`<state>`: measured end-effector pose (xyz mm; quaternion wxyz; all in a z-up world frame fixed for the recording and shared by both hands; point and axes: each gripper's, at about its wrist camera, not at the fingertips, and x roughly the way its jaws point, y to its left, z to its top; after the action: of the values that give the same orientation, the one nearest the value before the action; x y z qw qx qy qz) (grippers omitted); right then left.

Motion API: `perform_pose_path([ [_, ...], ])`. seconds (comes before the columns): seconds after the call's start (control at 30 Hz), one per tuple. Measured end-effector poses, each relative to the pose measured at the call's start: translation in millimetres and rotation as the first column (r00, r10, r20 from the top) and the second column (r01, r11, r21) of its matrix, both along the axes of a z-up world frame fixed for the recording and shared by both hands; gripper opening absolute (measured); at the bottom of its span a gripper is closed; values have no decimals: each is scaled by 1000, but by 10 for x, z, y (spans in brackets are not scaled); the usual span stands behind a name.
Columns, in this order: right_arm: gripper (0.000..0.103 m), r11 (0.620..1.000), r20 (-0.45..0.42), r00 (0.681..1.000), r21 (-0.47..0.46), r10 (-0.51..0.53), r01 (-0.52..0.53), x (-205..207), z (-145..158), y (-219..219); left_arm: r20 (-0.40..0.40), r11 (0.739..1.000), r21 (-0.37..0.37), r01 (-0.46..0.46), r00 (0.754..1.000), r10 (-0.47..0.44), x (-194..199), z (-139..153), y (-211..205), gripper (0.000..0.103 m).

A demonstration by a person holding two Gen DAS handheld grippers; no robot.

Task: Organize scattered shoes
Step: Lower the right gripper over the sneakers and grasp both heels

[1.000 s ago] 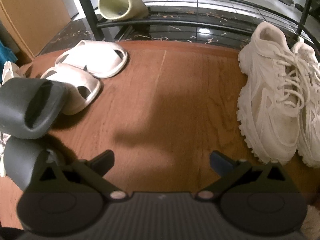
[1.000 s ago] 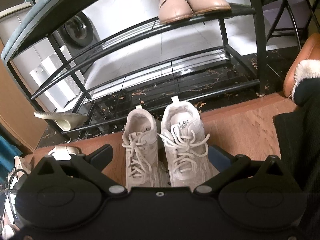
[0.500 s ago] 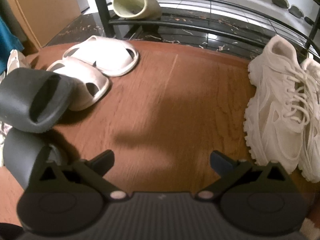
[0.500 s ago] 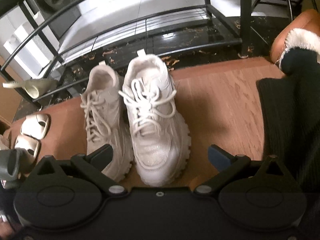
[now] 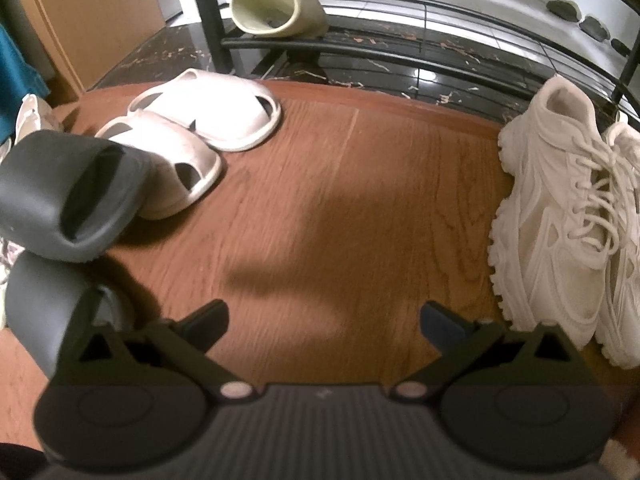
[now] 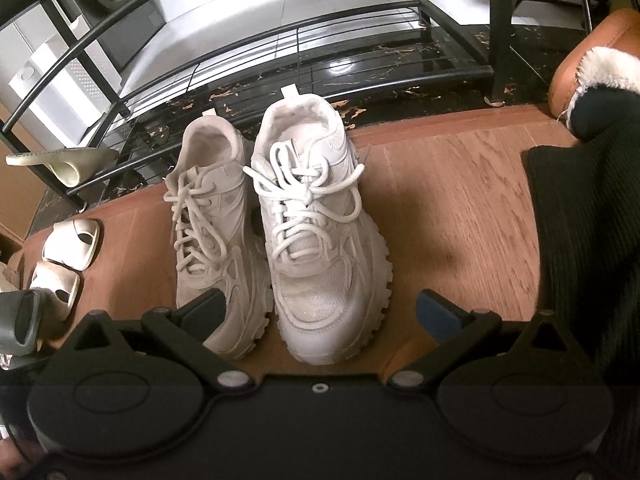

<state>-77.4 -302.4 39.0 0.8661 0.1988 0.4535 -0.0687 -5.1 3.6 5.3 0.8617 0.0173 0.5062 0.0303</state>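
On the wooden floor (image 5: 340, 184) before the black rack (image 6: 280, 44):

- Sneakers (image 6: 320, 232), white, one pair. They stand side by side and touching, heels toward the rack, toes toward the right tongs (image 6: 320, 312). Paired already, apparently staged for shelving. In the left view the same pair lies at the right edge (image 5: 560, 216).
- Right tongs: spread wide, holding nothing, hovering just over the toe of the right-hand sneaker. The spread looks set to take that one shoe by its sides.
- Sandals (image 5: 192, 140), white, one pair, near the rack's left post; they lie side by side, touching.
- Grey slides (image 5: 68, 196), two, at the far left. One rests tilted against a sandal, the other lies partly behind the left tongs (image 5: 324, 320); unsorted, by the look of it.
- Left tongs: wide, empty, over bare floor between slides and sneakers, well apart from both.
- Yellow slide (image 5: 272, 4), one, resting tilted on the rack's lowest shelf.
- Black knit fabric (image 6: 580, 260), right edge, with a fur-trimmed item (image 6: 600, 76) beyond; what they are cannot be told.

Judgement: sorting is partly done; the lowest shelf behind the sneakers is free to receive them.
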Motion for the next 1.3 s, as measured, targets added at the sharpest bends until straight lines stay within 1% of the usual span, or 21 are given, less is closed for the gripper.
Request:
perform_pose_path([
  [0.23,103,1000,-8,1000,-17,-10,10,11,-60,-29,36,999,-32,-25,999,26,1,46,51,102],
  [0.33,103,1000,-16,1000,-19,-9,8,17,-84,-29,39,999,-41,-32,999,34,8,50,67,102],
  [0.57,103,999,-15,1000,-38,-10,10,14,-89,-24,41,999,-37,-29,999,30,6,57,58,102],
  [0.87,103,999,-13,1000,-35,-13,13,11,-96,-35,45,999,-32,-32,998,34,2,60,55,102],
  [1.0,103,999,-11,1000,-36,-13,12,15,-94,-38,55,999,-28,-24,998,26,-8,69,38,102],
  [1.17,103,999,-5,1000,-33,-13,13,10,-88,-33,71,1000,-3,-7,997,7,-14,86,-23,102],
  [1.3,103,999,1,1000,-32,-13,13,8,-77,-31,97,1000,6,1,995,-2,-14,159,-52,102],
])
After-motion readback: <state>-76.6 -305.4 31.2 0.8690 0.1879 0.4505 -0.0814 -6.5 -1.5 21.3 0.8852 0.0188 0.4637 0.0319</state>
